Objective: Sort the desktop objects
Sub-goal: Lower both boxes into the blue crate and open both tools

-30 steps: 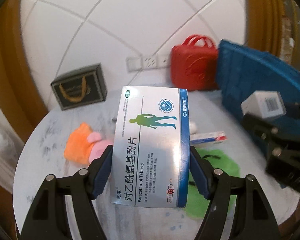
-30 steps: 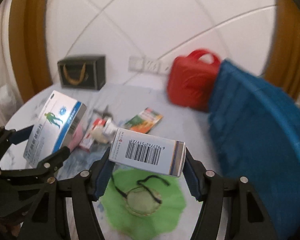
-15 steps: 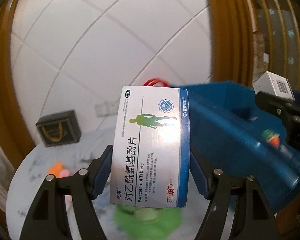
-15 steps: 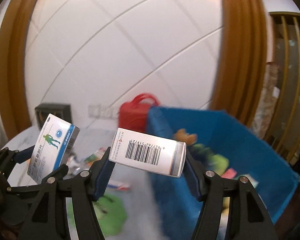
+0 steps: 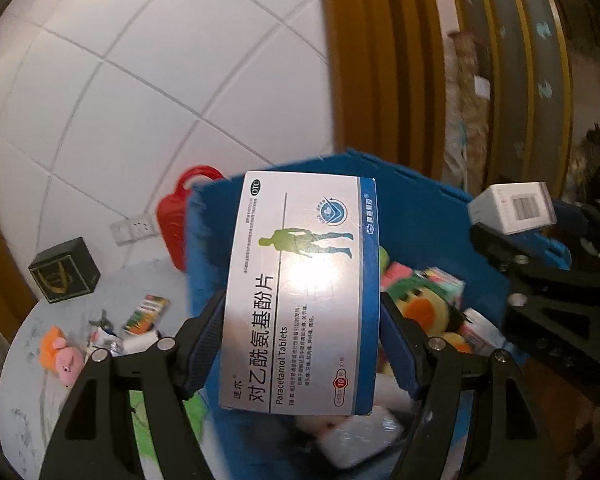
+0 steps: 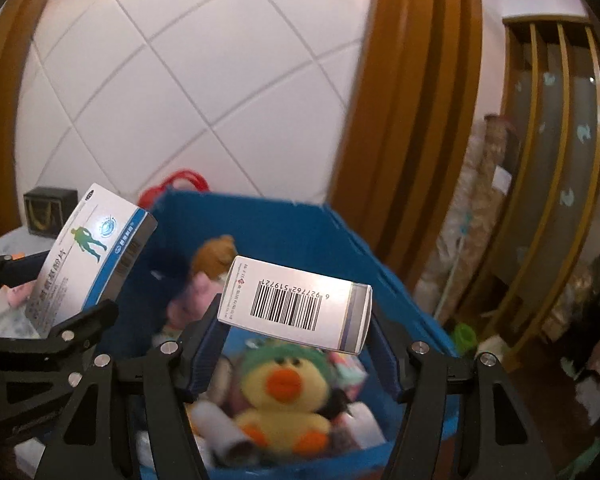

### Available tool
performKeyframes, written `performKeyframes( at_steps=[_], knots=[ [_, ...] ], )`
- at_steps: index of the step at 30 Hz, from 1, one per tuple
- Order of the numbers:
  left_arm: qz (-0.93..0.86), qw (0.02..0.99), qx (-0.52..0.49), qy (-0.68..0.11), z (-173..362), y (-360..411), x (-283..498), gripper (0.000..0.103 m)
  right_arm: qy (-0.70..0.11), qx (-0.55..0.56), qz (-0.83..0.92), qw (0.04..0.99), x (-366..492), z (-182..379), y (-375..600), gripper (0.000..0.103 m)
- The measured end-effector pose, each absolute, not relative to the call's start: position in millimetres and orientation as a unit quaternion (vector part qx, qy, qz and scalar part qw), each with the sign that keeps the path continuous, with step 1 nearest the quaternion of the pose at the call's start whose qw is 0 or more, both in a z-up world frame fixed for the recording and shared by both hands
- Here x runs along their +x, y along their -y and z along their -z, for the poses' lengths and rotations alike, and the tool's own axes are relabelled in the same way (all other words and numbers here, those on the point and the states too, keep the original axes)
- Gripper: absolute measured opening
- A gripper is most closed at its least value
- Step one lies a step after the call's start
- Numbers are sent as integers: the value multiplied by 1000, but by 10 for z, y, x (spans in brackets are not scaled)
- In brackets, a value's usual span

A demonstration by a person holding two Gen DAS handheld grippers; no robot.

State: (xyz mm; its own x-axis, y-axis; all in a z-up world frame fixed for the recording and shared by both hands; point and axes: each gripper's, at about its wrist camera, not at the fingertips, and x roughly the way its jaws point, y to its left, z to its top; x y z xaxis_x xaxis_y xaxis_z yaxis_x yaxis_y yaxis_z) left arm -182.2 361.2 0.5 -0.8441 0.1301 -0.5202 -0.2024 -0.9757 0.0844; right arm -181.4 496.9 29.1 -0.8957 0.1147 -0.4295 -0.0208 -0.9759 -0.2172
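Now both grippers hover over a blue bin [image 6: 284, 232] of toys, left gripper [image 5: 300, 344] clamping a paracetamol box [image 5: 304, 292], right gripper [image 6: 296, 340] clamping a barcoded box [image 6: 296, 304].

Both boxes now over blue bin [image 6: 284, 220]

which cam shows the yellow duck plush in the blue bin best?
Right wrist: the yellow duck plush sits whole, slightly blurred, in the blue bin under the barcode box. Left wrist shows only a sliver of it beside the paracetamol box.
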Motion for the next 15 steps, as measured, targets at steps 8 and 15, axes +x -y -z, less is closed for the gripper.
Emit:
performKeyframes(
  at_steps=[8,15],
  knots=[
    [-950,77,-290,-87,108,-4128,-1855,72,100,-252,-962,38,-1919,-53,-5520,65],
    [-948,72,-299,-84,140,-4285,-1931,72,99,-260,-960,35,-2000,-10,-5747,65]
  ],
)
